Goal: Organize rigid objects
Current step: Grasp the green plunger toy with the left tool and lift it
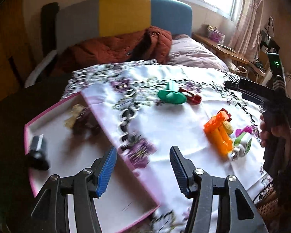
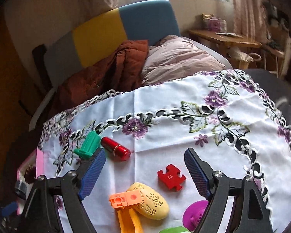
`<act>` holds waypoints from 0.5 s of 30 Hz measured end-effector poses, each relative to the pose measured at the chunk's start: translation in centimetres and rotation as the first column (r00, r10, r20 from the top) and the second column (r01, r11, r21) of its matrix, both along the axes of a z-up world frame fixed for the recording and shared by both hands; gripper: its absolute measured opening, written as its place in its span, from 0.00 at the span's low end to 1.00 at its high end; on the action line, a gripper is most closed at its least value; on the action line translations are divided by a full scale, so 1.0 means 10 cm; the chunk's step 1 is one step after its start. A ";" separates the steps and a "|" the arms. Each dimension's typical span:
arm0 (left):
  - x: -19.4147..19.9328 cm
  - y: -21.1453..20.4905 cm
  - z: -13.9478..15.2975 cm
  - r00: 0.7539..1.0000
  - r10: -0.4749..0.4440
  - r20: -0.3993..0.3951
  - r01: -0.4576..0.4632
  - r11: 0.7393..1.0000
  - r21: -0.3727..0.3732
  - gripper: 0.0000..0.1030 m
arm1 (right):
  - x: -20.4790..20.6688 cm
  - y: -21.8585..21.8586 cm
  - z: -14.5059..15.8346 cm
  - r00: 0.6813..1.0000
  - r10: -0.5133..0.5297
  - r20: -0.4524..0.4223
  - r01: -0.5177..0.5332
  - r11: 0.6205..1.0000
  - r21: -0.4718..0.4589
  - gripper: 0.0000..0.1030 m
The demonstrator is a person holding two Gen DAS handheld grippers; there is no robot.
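My left gripper (image 1: pixel 143 153) stands open and empty above the right wall of a pink-edged white box (image 1: pixel 126 161), which holds a black block (image 1: pixel 37 152), a dark piece (image 1: pixel 83 125) and a pale piece (image 1: pixel 73 114). On the cloth lie a green part (image 1: pixel 171 96), a red cylinder (image 1: pixel 192 96), an orange toy (image 1: pixel 219 132) and a green-white item (image 1: pixel 242 143). My right gripper (image 2: pixel 143 161) is open with nothing held, over the red puzzle piece (image 2: pixel 171 176), the yellow perforated case (image 2: pixel 151 202), the orange toy (image 2: pixel 126 207) and a purple disc (image 2: pixel 196 213). The green part (image 2: pixel 88 145) and red cylinder (image 2: pixel 116 148) lie further left.
A white embroidered cloth (image 2: pixel 164 104) covers the round table. Behind it is a bed with a rust quilt (image 1: pixel 118 48), a pink pillow (image 2: pixel 176 60) and a coloured headboard (image 1: pixel 124 13). A wooden side table (image 2: pixel 225 38) stands at the right. A hand on the other gripper (image 1: pixel 277 114) is at the right edge.
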State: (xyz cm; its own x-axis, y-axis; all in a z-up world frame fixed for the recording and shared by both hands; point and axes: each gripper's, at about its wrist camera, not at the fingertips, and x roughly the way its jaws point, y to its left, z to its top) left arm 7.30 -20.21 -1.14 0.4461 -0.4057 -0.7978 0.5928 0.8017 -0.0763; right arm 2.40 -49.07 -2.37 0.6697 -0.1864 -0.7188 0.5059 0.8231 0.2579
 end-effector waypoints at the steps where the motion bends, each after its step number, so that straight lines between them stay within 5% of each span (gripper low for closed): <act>1: 0.04 -0.07 -0.01 1.000 -0.009 -0.002 0.009 1.000 0.000 0.56 | -0.01 -0.02 0.00 1.000 -0.010 0.003 0.010 1.000 0.007 0.82; 15: 0.86 -1.26 -0.21 0.991 -0.125 -0.049 0.126 0.992 0.029 0.56 | -0.04 -0.13 0.00 0.999 -0.034 0.021 0.032 0.997 0.071 0.83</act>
State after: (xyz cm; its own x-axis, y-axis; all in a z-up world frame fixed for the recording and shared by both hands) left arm 15.89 -32.79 -3.20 0.3552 -0.4304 -0.8298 0.6851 0.7238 -0.0822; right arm 1.99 -50.34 -2.32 0.6800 -0.1578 -0.7161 0.5262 0.7852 0.3266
